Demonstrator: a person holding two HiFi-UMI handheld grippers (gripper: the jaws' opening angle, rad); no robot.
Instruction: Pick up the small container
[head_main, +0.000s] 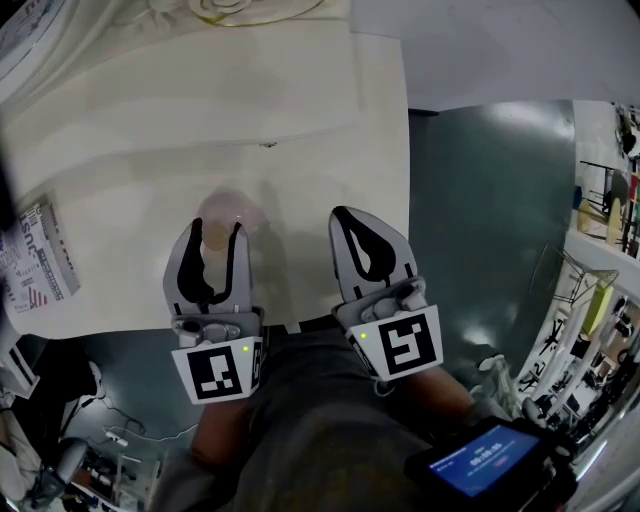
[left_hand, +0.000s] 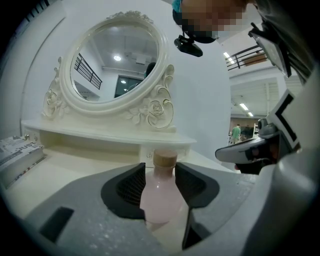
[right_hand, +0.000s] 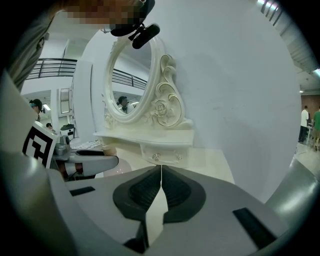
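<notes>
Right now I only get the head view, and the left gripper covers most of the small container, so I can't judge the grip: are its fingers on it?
Observer: In the left gripper view the small container stands upright between the left gripper's fingers, and both look to be touching its sides.
Operator: Where on it?
Observer: On the pink body; the tan stopper shows above them.
Operator: And the right gripper?
Observer: The right gripper has its fingers together, with nothing between them.
</notes>
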